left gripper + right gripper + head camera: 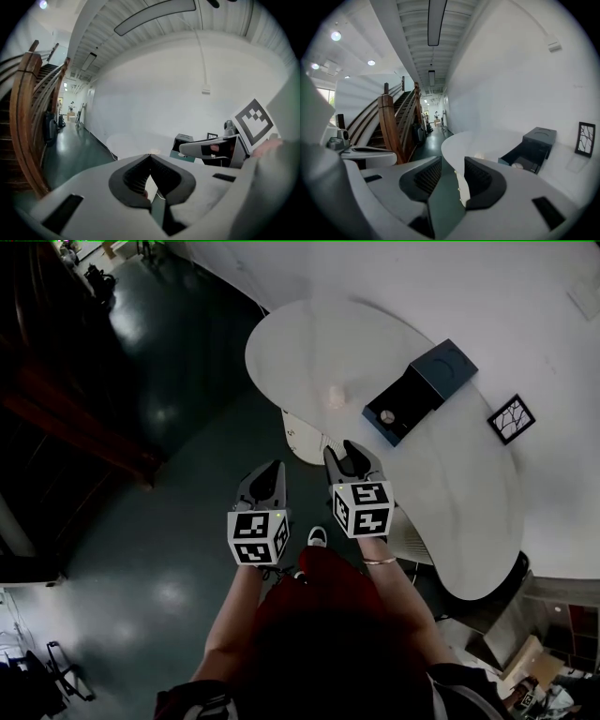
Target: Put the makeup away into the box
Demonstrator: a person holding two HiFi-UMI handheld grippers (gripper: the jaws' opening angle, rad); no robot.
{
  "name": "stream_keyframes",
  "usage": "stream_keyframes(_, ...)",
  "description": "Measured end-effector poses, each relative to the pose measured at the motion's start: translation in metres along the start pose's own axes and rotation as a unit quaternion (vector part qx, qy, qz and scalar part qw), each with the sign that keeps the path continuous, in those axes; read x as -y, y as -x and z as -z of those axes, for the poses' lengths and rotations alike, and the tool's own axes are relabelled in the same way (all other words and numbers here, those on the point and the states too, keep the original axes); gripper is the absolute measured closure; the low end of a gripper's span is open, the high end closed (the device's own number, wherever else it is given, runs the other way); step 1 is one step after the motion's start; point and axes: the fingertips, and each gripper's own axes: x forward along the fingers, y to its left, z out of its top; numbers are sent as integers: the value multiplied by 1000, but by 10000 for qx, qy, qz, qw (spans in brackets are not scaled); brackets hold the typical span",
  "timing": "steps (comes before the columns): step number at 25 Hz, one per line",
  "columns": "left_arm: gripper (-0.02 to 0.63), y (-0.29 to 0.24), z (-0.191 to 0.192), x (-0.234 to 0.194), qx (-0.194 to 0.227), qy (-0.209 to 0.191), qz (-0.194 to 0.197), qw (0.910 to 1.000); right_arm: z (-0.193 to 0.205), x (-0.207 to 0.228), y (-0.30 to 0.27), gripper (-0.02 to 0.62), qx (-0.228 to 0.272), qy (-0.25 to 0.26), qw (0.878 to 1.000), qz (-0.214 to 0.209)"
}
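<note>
Right gripper [453, 161]: jaws roughly half apart, empty, touching nothing. Left gripper [150, 156]: jaws closed tip to tip, empty. Makeup [479, 154] on table [487, 139] ahead of right gripper, left of open box [536, 146]. Ceiling light [435, 21] seen from gripper views only.

Both arms reached forward, side by side: left forearm [232, 615] and right forearm [401, 594] bare. Left gripper [274, 468] pointed ahead and slightly down, its jaws closed tip to tip with nothing between them. Right gripper [341, 454] was just beside it, a little further ahead, jaws parted and the gap empty. The grippers did not touch.
</note>
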Motion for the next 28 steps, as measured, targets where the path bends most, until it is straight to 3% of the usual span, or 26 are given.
stream_keyframes(12, 583, -81, -25, -22, -78, 96, -123, 9998, -7, 38, -76, 409, -476, 0, 9988, -63)
stream_keyframes(28, 583, -129, -49, -36, -144, -109, -151, 9997, -14, 71, -136, 356, -937, 393, 9935, 512)
